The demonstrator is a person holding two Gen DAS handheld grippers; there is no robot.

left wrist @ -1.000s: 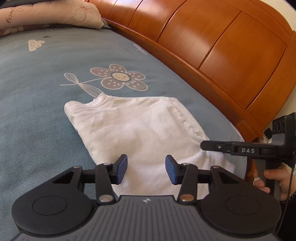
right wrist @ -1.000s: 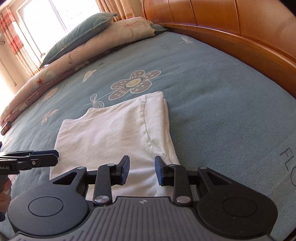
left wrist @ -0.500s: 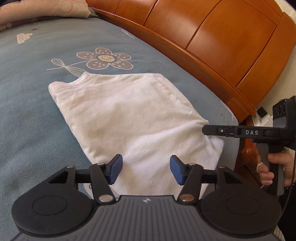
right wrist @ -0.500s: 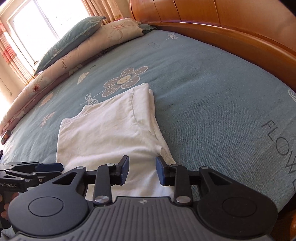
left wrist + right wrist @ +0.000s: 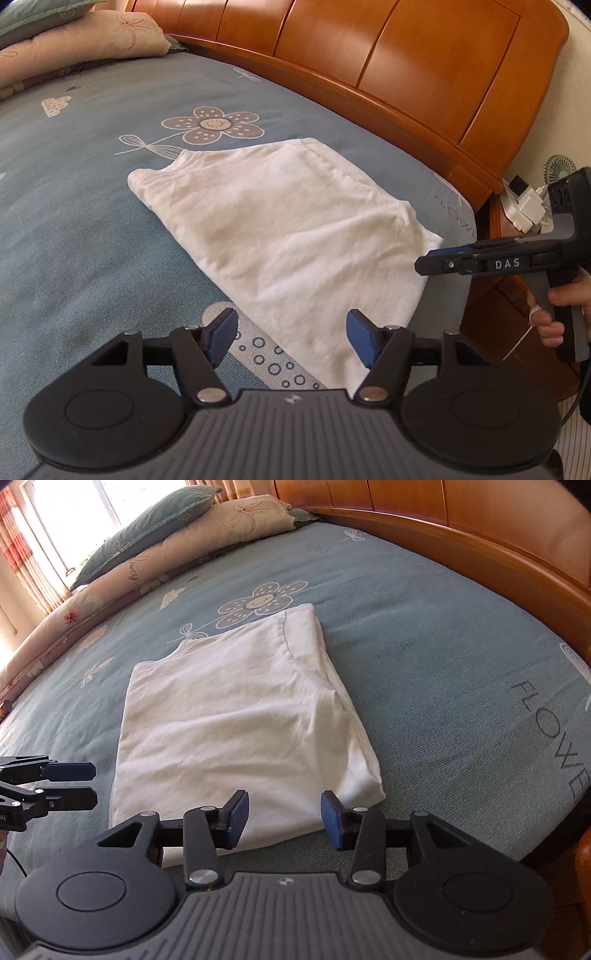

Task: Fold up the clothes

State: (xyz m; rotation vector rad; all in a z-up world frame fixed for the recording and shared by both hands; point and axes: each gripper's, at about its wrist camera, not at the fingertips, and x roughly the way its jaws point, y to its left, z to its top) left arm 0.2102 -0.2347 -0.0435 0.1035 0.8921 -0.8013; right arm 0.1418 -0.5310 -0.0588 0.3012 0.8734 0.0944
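Over on the left of the left wrist view, the blue-grey bedspread (image 5: 74, 229) with its flower print fills the frame, and pillows (image 5: 74, 40) sit in the upper left corner. Low in the centre, the left gripper (image 5: 291, 336) has its blue-padded jaws parted and opening, with nothing pressed between them; they hang over the near corner of the folded white shirt (image 5: 280, 236), which lies flat mid-frame. At the right edge, the right gripper (image 5: 432, 263) juts in sideways, held by a hand (image 5: 561, 310), in front of the wooden headboard (image 5: 406, 66). In the right wrist view, the left gripper shows at the far left edge; the shirt lies centre frame, and the right gripper's jaws at lower centre are opening, empty, just above the shirt's near edge.
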